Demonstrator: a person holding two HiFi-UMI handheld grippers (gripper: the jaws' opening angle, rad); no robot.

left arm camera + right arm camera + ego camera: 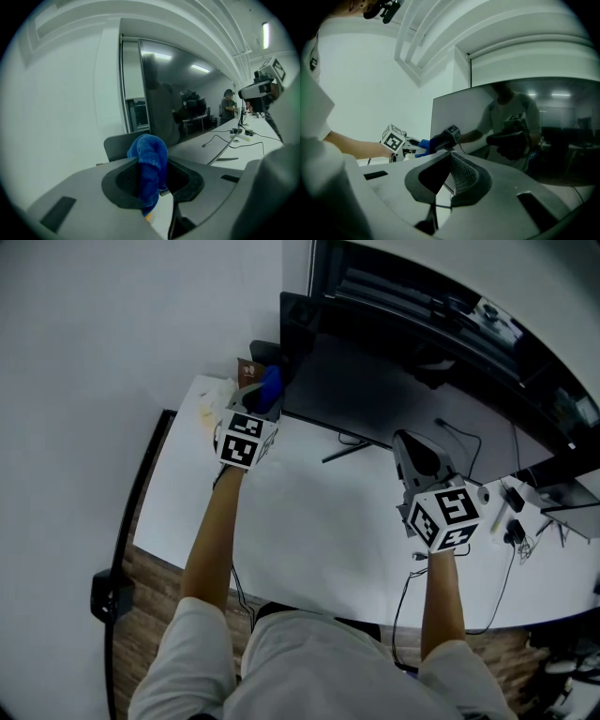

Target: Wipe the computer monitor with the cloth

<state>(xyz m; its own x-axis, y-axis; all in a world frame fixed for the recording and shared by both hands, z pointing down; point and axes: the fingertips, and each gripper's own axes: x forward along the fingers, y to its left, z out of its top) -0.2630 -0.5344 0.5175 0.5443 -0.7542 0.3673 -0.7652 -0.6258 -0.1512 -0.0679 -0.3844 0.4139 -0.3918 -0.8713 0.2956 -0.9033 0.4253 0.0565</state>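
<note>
The dark computer monitor (394,390) stands at the back of the white desk (309,531), its screen tilted toward me. My left gripper (265,399) is shut on a blue cloth (149,164), held at the monitor's left edge (123,89). The cloth (271,385) pokes out above the jaws. My right gripper (414,454) hovers in front of the screen's middle, its jaws shut with nothing between them (449,176). In the right gripper view, the left gripper and its cloth (423,145) show at the left, mirrored in the screen (515,131).
The monitor's thin stand legs (352,446) rest on the desk. Cables and small items (516,512) lie at the desk's right. A brown packet (247,369) and a pale object (208,404) sit near the left corner. A white wall (112,334) is at the left.
</note>
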